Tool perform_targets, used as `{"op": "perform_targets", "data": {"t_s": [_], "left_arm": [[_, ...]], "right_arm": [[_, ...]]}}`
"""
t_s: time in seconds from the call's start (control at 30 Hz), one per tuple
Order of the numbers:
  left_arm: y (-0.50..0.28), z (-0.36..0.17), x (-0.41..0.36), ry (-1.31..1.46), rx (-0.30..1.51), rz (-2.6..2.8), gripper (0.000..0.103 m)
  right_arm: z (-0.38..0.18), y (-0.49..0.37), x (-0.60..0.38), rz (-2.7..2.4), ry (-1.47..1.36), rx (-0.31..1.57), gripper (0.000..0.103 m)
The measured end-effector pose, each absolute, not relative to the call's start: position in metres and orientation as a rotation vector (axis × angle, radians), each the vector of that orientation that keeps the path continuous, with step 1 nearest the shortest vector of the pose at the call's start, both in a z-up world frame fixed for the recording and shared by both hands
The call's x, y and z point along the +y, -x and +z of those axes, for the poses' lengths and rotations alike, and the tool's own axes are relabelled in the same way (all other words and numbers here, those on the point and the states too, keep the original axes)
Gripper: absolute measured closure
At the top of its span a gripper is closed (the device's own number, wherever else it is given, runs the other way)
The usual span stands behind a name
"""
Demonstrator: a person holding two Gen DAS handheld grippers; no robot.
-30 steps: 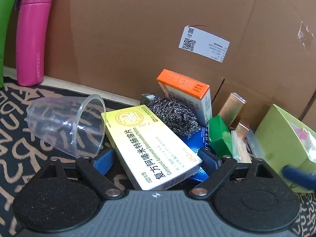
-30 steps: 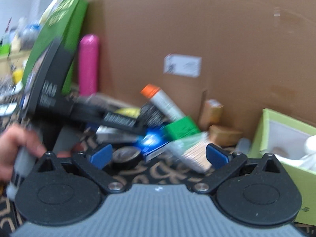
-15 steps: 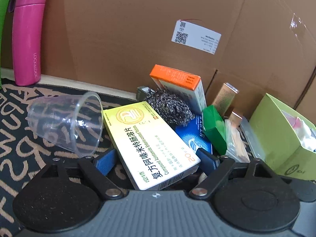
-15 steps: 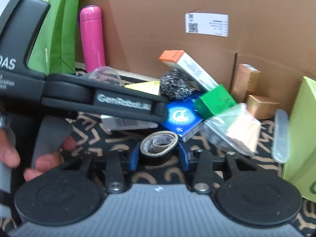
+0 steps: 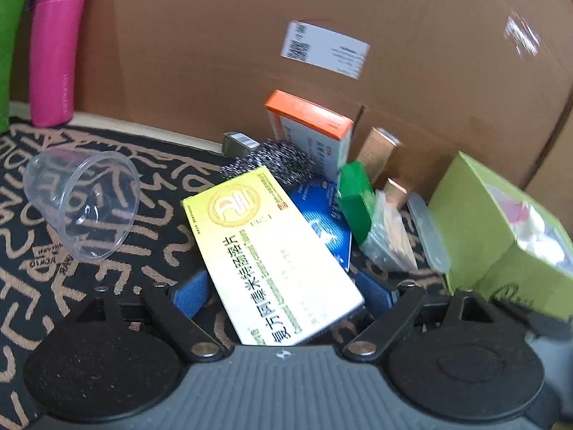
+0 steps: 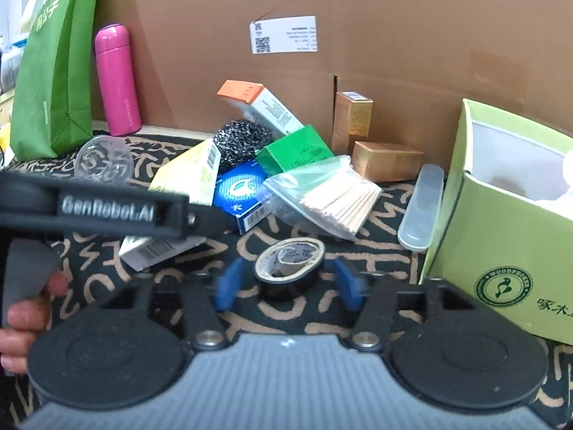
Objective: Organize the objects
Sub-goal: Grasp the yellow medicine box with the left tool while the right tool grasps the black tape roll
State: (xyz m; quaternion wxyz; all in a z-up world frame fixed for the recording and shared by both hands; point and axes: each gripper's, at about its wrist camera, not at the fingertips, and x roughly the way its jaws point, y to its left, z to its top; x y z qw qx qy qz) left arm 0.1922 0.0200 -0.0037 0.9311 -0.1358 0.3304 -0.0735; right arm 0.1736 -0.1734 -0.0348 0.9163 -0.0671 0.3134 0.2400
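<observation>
Black tape roll (image 6: 289, 263), pale-cored, sits between our right claw's (image 6: 290, 284) parted fingers, untouched; our left claw (image 5: 286, 292) loosely brackets the yellow box (image 5: 272, 261).

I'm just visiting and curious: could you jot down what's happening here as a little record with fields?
Setting: patterned mat before a cardboard wall
Left gripper: jaws either side of the yellow medicine box, grip unclear
Right gripper: open around the black tape roll, not touching
Pile: steel scourer, blue box, bag of sticks
Container: light green box, on the right
</observation>
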Motion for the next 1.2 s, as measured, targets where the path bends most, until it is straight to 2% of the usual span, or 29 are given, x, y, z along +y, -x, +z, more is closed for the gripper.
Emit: {"op": "perform_targets", "data": {"t_s": [0.2,0.37,0.4,0.47,0.53,0.67,0.73,0.8,0.97,1.2], "left_arm": [[-0.198,-0.004,0.026,0.389,0.646,-0.108,0.004],[-0.217,-0.007,0.014,0.222,0.629,-0.052,0.004],[-0.216,-0.009,0.012,0.175,0.622,-0.062,0.004],[-0.210,-0.008,0.012,0.165,0.606,-0.092,0.018],[-0.207,-0.006,0.015,0.181,0.620,-0.136,0.022],[-0.203,-0.008,0.017,0.184,0.611,-0.131,0.021],[-0.202,-0.009,0.016,0.175,0.608,-0.130,0.022],[-0.198,-0.008,0.014,0.155,0.606,-0.131,0.026],[-0.187,-0.001,0.007,0.115,0.560,-0.153,0.029],[-0.166,0.024,0.004,0.127,0.435,-0.179,0.029]], "right_arm": [[-0.035,-0.174,-0.169,0.502,0.144,0.642,0.033],[-0.035,-0.176,-0.173,0.487,0.109,0.646,0.032],[-0.034,-0.176,-0.173,0.484,0.105,0.647,0.032],[-0.034,-0.177,-0.174,0.482,0.101,0.647,0.032],[-0.034,-0.178,-0.174,0.481,0.104,0.647,0.038],[-0.034,-0.180,-0.172,0.476,0.113,0.648,0.045],[-0.033,-0.181,-0.173,0.474,0.107,0.651,0.056],[-0.033,-0.181,-0.174,0.468,0.112,0.648,0.062],[-0.029,-0.178,-0.175,0.478,0.109,0.630,0.062],[-0.007,-0.165,-0.186,0.459,0.084,0.478,0.062]]}}
